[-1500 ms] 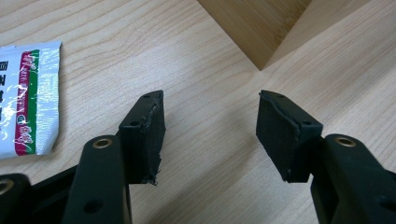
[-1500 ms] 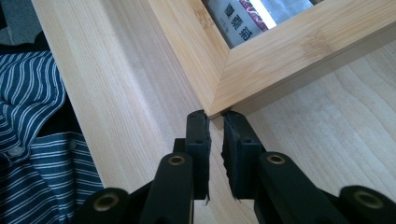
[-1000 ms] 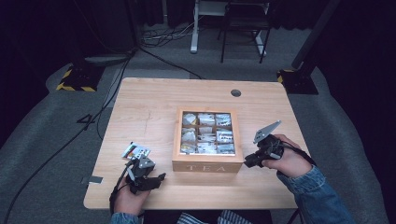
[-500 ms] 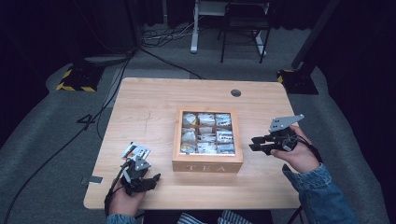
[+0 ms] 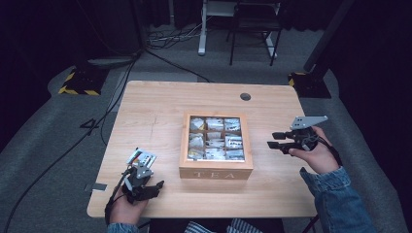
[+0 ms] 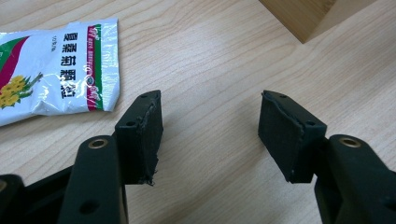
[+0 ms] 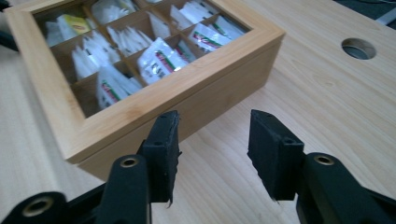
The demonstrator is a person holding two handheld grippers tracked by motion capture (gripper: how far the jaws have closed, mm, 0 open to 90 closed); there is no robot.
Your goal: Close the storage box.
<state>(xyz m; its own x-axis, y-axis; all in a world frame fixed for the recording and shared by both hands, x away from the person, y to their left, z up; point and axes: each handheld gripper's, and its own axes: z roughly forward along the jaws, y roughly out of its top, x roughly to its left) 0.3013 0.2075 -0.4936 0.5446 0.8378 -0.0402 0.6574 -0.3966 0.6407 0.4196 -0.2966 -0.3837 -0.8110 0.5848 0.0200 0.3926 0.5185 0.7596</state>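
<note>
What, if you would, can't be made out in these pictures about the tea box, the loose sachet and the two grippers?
- Tea box: high view, sachet labels too small to read; right gripper view, its far corner is cut off by the top edge.
- Sachet: left gripper view, left part cut off by the picture's edge; high view, partly hidden behind the left gripper.
- Right gripper: high view, pads too small to judge.

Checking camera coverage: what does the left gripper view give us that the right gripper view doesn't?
Left gripper view: a printed sachet lying flat on the table, beside the open left gripper.

Right gripper view: the tea box from its side, window lid down, sachets sorted in compartments, plus the table's cable hole; the right gripper has just been opening, nothing between its jaws.

Both: wooden tabletop, and a part of the box.
</note>
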